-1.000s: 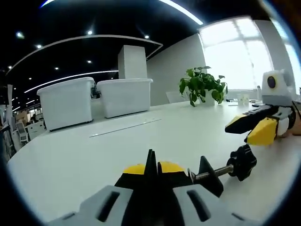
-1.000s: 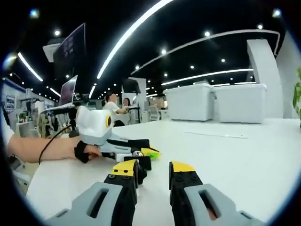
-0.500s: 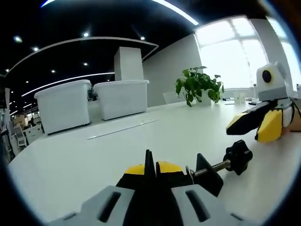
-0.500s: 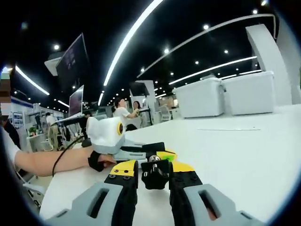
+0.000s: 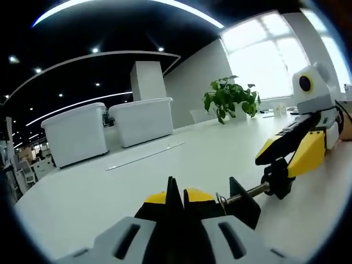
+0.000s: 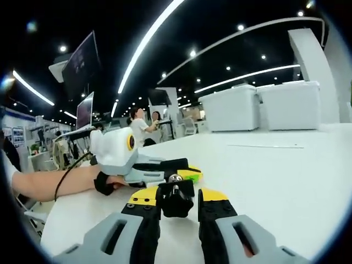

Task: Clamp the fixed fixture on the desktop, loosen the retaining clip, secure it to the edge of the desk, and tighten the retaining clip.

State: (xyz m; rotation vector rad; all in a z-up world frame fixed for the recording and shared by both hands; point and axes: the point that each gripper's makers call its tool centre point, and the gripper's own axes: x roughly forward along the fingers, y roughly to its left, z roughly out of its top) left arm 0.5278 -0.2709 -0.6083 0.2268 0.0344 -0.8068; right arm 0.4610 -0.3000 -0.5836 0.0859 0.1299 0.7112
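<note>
The fixed fixture [image 5: 240, 199], a small black clamp, lies low over the white desk [image 5: 165, 165], and my left gripper [image 5: 176, 193] is shut on its body. Its steel screw [image 5: 248, 192] runs off to the right and ends in a black knob [image 5: 276, 184]. My right gripper [image 5: 274, 166] reaches in from the right, its yellow jaws on either side of that knob. In the right gripper view the knob [image 6: 176, 202] sits between the jaws of my right gripper [image 6: 179, 196], which are still spread; beyond it is the left gripper [image 6: 179, 169].
Two white storage bins [image 5: 77, 135] [image 5: 144, 121] stand at the back of the desk, with a potted plant [image 5: 228, 99] by the window. A thin strip [image 5: 146, 155] lies mid-desk. A person's forearm [image 6: 44, 184] rests at the desk's left edge; people sit at desks behind [image 6: 137, 124].
My right gripper has closed in on the screw's knob, which now sits between its jaws. My left gripper has kept its hold on the fixture.
</note>
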